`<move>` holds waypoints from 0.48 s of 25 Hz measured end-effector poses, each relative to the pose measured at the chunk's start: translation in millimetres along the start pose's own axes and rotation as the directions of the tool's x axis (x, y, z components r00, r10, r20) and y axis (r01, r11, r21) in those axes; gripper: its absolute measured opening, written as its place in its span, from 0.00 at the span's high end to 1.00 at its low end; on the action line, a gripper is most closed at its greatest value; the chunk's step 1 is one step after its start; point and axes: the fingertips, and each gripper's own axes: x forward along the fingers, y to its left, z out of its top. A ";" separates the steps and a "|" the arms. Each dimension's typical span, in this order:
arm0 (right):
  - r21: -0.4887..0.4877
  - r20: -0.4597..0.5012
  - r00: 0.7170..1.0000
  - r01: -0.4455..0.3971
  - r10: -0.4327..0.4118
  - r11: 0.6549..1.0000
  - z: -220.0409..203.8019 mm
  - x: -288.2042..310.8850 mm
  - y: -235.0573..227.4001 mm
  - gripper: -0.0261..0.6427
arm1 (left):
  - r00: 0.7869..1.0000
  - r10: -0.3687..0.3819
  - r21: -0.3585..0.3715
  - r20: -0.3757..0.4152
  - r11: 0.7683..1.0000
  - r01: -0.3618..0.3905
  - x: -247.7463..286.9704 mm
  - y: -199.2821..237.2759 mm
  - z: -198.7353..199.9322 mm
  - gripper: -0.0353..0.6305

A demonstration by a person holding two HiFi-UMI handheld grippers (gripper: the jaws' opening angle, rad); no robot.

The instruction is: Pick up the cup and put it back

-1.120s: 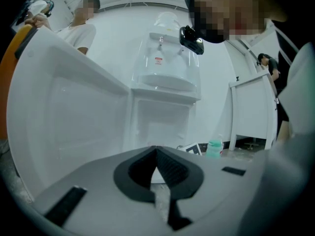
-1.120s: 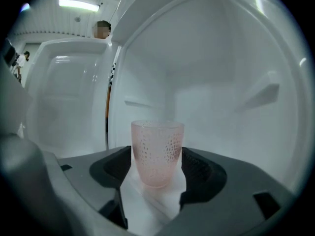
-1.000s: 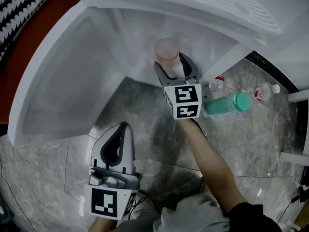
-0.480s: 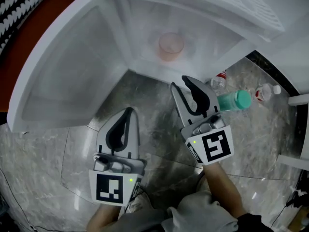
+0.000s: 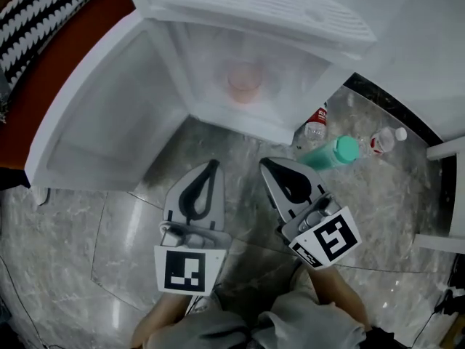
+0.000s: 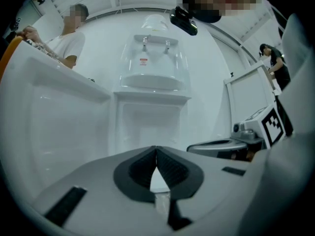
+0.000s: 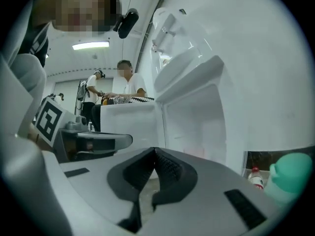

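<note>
In cabinet (image 5: 294, 67): cup (image 5: 244, 83), clearest overhead | left hand-held gripper (image 5: 212, 165) closed | right hand-held gripper (image 5: 267, 164) closed

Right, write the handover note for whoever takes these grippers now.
Left gripper: fingers shut, empty, over the floor in front of the cabinet.
Right gripper: fingers shut, empty, beside the left one.
Cup: upright inside the open cabinet, touched by neither gripper.
Done: the cup looks put back.
Left: probably nothing with the cup; the door stands open.
</note>
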 end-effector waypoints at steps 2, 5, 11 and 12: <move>0.012 -0.006 1.000 -0.024 0.024 1.000 -1.5 0.2 -1.7 0.94 | 1.000 0.006 -0.016 -0.004 1.000 -0.006 7.1 3.4 -6.8 0.93; -0.032 -0.028 0.998 -0.064 0.063 0.997 3.8 1.3 1.5 0.95 | 1.000 0.023 0.020 0.001 1.000 -0.023 7.5 9.4 -7.4 0.93; -0.138 -0.094 0.988 -0.137 0.125 0.981 31.6 -15.9 1.2 0.95 | 1.000 0.004 0.194 -0.011 0.981 -0.002 4.5 7.7 18.7 0.93; -0.143 -0.104 0.987 -0.138 0.123 0.980 36.7 -20.0 0.1 0.95 | 1.000 0.004 0.208 -0.022 0.978 0.001 5.1 8.6 22.7 0.93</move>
